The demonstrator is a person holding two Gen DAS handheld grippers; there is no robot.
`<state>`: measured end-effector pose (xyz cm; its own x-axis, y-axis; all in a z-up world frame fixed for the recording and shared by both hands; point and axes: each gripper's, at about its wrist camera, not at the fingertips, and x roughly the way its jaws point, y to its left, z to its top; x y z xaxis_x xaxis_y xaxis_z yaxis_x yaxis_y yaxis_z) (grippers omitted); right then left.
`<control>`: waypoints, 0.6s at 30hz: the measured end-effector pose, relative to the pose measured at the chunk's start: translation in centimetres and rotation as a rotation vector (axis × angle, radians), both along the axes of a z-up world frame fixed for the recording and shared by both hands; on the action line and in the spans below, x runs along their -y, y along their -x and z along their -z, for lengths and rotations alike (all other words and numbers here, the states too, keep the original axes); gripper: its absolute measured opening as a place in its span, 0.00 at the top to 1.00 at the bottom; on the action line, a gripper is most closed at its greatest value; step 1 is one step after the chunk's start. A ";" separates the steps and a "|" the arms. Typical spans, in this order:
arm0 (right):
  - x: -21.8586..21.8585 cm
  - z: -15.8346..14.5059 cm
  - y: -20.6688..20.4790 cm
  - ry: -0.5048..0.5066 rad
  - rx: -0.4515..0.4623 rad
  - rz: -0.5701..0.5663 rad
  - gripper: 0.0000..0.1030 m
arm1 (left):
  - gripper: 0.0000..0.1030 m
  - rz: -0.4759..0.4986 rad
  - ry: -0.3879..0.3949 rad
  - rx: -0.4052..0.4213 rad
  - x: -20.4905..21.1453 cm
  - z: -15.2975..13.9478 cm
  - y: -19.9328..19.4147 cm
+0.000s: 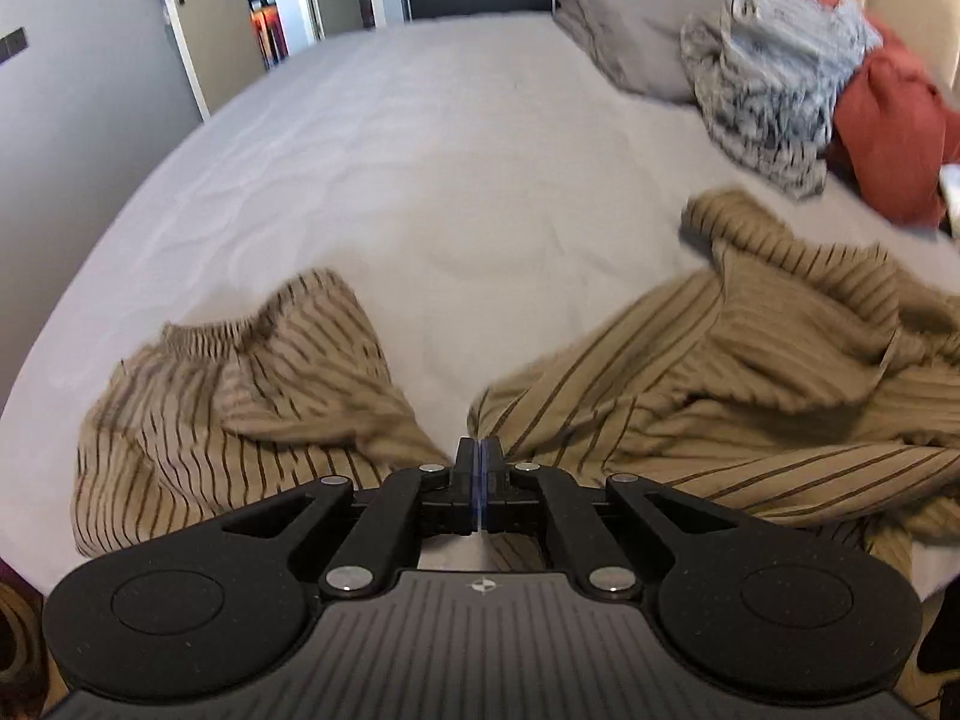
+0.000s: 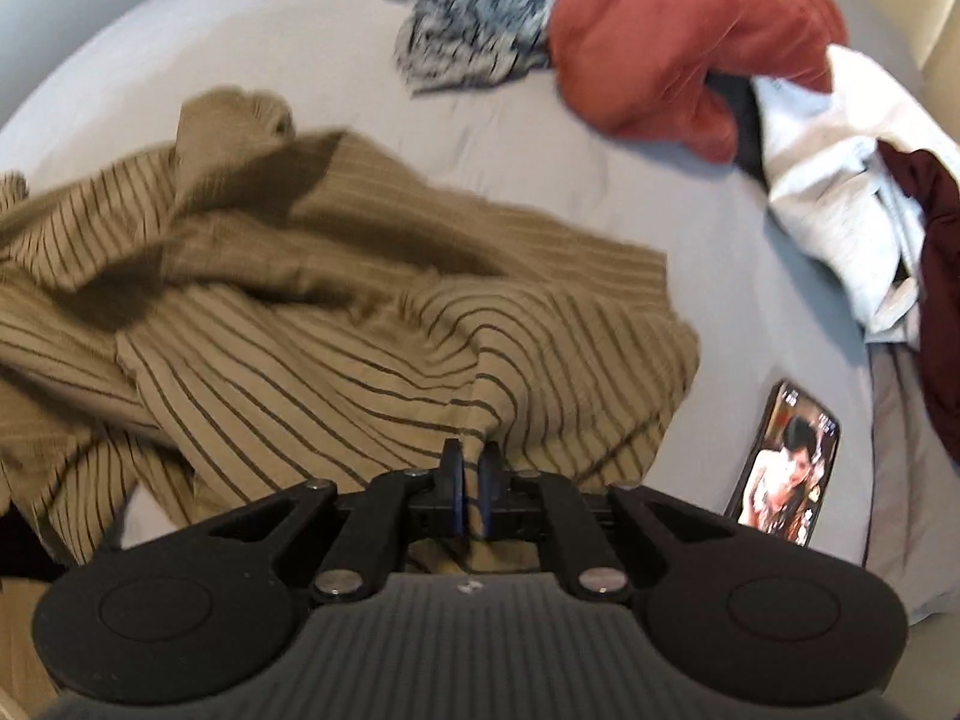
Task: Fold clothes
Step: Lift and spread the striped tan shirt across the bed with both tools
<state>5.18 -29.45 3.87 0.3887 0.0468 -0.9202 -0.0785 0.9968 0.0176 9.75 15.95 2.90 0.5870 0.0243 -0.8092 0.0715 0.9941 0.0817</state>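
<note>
So, from my end both claws are on the same tan striped sweater (image 1: 750, 372), which is spread in a rumpled heap across the bed (image 1: 450, 150).

On the left wrist camera, a bunched bit of it with a ribbed edge lies off to the left, then the left gripper (image 1: 479, 456) sits dead centre with its 2 fingers pressed together, and the cloth seems to gather right at the tips. Looks pinched, though the fabric there is thin enough that I can barely see any between the pads. The bulk of the sweater piles up to the right of that. Further back on the right is a grey pillow (image 1: 624, 30), then a grey-and-white marled garment (image 1: 774, 90) and a rust-red one (image 1: 888, 120) beside it. A door (image 1: 198, 12) stands ajar at top left.

On the right wrist camera, the sweater fills the left and middle, and the right gripper (image 2: 472, 468) is clamped on a fold of it, with a ridge of cloth running up from between the fingers. To the right of that a phone (image 2: 786, 468) lies on the sheet with its screen lit, and a white garment (image 2: 840, 192) and a dark maroon one (image 2: 942, 276) sit at the far right edge.
</note>
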 end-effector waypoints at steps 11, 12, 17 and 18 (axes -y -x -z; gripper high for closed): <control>-1.7 -4.7 -3.2 0.016 0.194 -0.021 0.50 | 0.46 0.038 -0.009 0.103 2.3 -1.4 -1.6; -2.3 -4.8 -3.8 0.004 0.202 -0.039 0.50 | 0.46 0.053 -0.012 0.093 2.7 -1.1 -2.1; -5.8 -4.2 -6.6 -0.054 0.233 -0.150 0.42 | 0.46 0.087 -0.018 0.044 4.7 1.3 -4.6; -6.6 -4.0 -7.3 -0.061 0.241 -0.169 0.42 | 0.46 0.094 -0.017 0.035 5.1 1.7 -5.2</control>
